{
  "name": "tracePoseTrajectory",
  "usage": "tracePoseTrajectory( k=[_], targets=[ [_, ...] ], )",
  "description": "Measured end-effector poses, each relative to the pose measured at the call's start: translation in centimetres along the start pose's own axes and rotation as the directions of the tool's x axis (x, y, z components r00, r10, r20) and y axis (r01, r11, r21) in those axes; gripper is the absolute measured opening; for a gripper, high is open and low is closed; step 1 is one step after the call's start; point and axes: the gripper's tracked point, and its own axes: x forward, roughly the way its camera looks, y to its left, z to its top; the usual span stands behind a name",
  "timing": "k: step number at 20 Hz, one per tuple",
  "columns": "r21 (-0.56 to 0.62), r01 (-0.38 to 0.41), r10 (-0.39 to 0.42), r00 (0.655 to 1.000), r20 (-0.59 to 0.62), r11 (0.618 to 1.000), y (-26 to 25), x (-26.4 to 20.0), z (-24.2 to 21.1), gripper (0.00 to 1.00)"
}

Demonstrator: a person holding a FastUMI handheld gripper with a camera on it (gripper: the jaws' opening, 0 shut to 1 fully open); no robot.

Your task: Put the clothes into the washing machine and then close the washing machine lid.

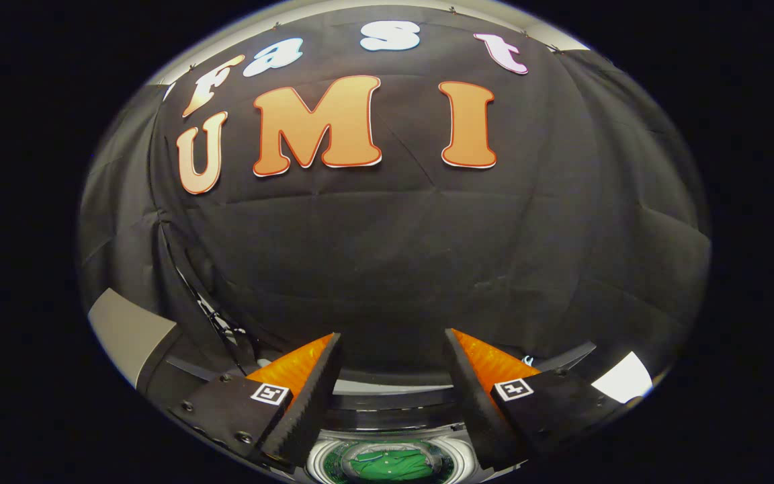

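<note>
Tool (394,376): fingers apart, empty | green clothes (390,464) lie in washing machine drum (323,464) below | lid likely next

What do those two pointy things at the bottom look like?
They are the two fingers of the hand-held gripper. Each finger is a wedge that narrows to a point, with a ridged, saw-toothed inner face. Each sits on a dark block with small screws. Both blocks carry a small square black-and-white marker tag.
</note>
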Motion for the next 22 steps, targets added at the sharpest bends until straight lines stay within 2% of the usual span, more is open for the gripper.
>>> tracePoseTrajectory(
  k=[8, 16, 18, 22],
  targets=[
    [0.005, 0.002, -0.002, 1.000, -0.027, 1.000, 0.1, -4.7, -2.8, 0.96],
    [0.020, -0.020, 0.020, 0.999, 0.025, 1.000, 0.7, -9.9, -2.9, 0.96],
    [0.035, -0.045, 0.045, 0.999, -0.024, 0.998, 1.3, -10.6, -4.8, 0.97],
    [0.085, -0.035, 0.043, 0.995, -0.090, 0.996, 0.8, -11.6, -8.3, 0.97]
  ],
)
